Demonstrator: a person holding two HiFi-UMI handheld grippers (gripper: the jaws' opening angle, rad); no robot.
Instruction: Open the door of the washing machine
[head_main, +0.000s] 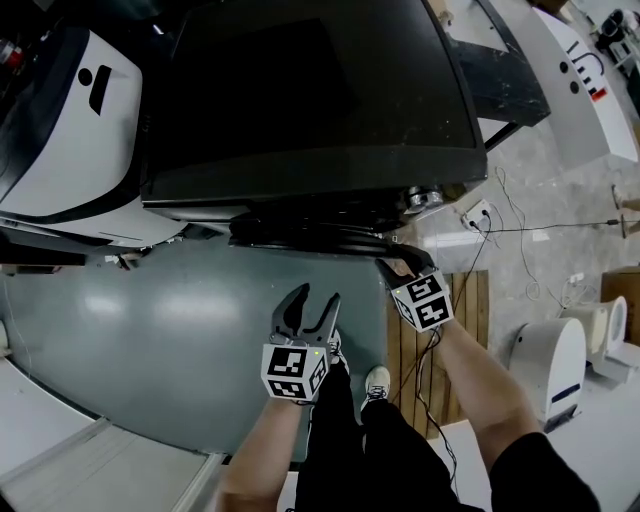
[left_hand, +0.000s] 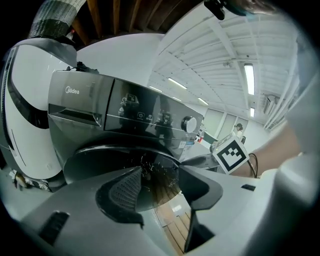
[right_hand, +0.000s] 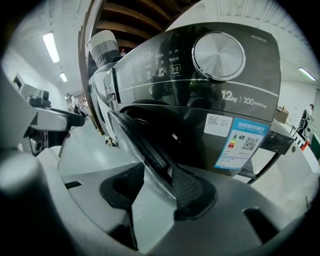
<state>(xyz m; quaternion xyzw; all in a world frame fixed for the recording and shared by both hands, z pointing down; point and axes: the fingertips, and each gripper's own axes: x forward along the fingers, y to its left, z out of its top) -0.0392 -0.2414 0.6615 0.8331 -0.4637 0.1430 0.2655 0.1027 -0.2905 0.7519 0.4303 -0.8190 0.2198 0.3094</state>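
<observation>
The dark grey washing machine (head_main: 310, 90) fills the top of the head view, and its round door (head_main: 300, 240) bulges from the front below the control panel (left_hand: 125, 107). My right gripper (head_main: 403, 266) reaches the door's right edge. In the right gripper view the door rim (right_hand: 145, 145) runs between the pads of that gripper (right_hand: 159, 187); it lies against the right pad, and a thin gap shows at the left one. My left gripper (head_main: 314, 300) hangs open in front of the door, lower and apart from it, with nothing between its jaws (left_hand: 160, 187).
A white appliance (head_main: 70, 130) stands left of the machine. A wooden pallet (head_main: 440, 340) and cables lie on the floor at the right, near a power strip (head_main: 478, 213) and a white rounded device (head_main: 550, 365). The person's legs and shoe (head_main: 377, 380) are below the grippers.
</observation>
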